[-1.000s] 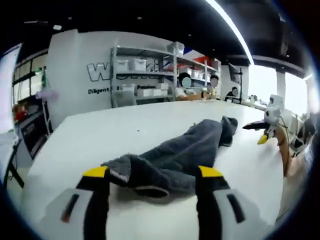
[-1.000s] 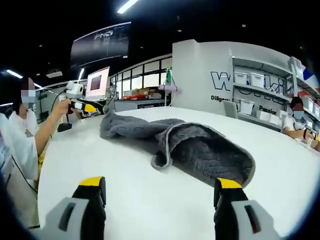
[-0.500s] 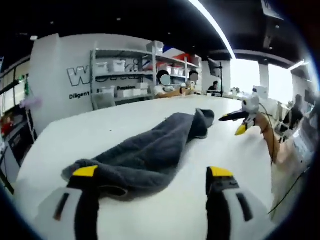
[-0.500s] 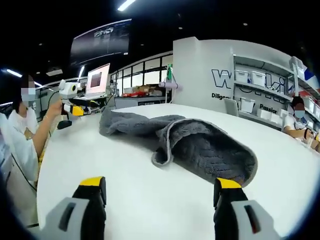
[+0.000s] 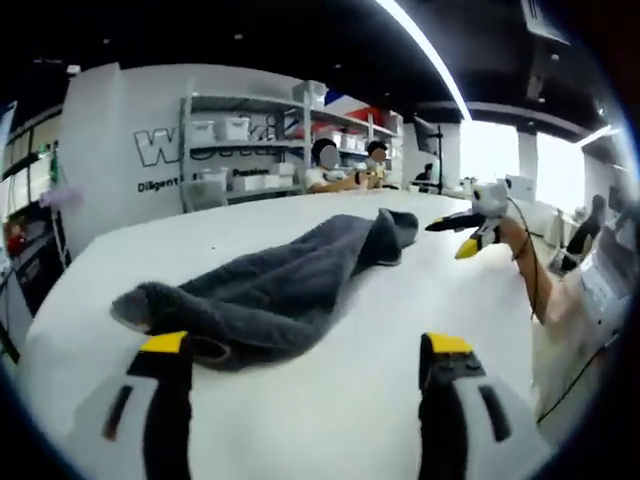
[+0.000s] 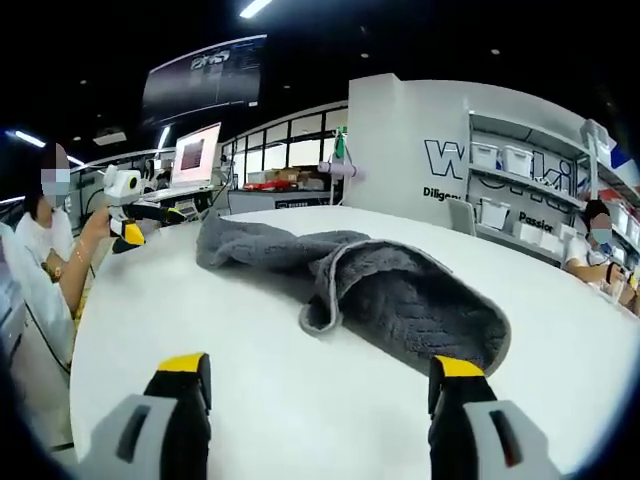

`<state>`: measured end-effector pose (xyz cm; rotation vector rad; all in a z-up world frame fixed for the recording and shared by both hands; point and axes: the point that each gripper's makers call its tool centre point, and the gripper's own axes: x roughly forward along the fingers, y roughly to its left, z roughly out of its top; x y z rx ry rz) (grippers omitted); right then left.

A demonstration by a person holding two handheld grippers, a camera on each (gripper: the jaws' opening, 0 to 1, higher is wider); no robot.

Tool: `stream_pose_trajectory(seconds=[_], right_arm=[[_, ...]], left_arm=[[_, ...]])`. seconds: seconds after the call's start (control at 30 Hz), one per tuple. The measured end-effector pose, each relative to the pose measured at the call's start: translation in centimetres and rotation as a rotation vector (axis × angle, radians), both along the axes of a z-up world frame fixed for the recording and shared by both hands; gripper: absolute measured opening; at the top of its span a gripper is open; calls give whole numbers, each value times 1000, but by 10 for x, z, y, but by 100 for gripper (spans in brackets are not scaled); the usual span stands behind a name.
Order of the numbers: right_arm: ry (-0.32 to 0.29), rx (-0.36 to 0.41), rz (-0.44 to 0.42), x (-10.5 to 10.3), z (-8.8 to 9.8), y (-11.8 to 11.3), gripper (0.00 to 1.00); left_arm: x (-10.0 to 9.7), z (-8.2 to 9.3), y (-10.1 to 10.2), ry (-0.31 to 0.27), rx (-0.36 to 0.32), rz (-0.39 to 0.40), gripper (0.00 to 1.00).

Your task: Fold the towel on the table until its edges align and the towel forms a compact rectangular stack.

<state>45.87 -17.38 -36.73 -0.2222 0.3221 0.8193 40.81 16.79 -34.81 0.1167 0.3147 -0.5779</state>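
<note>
Towel (image 5: 270, 290) lies crumpled mid-table (image 5: 340, 400), bare white surface all round. Left gripper (image 5: 305, 350) and right gripper (image 6: 320, 370) hover just short of it, jaws spread, holding nothing.

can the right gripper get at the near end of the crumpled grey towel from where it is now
Probably yes: the right gripper is open, and only bare white table lies between its jaws and the crumpled grey towel; nothing blocks the way.

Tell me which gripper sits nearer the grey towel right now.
Left, marginally, though it's close. The left gripper is open with one finger at the towel end nearest it. The right gripper is open, facing the towel's other end across a strip of bare table.
</note>
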Motion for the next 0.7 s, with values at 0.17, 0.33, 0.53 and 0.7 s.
stream_pose_trajectory(seconds=[0.17,0.33,0.53,0.7], right_arm=[[-45,-29,45,-3,20,16,92],[-63,-75,105,-3,34,44,85],[-31,-107,257,-11,33,99,75],[-30,-188,272,5,16,121,67]], left_arm=[[-4,0,3,-1,-7,1,99],[-7,-1,4,0,-13,-7,99],[-10,-2,5,2,-31,-10,99],[-14,-1,3,0,-34,-18,99]])
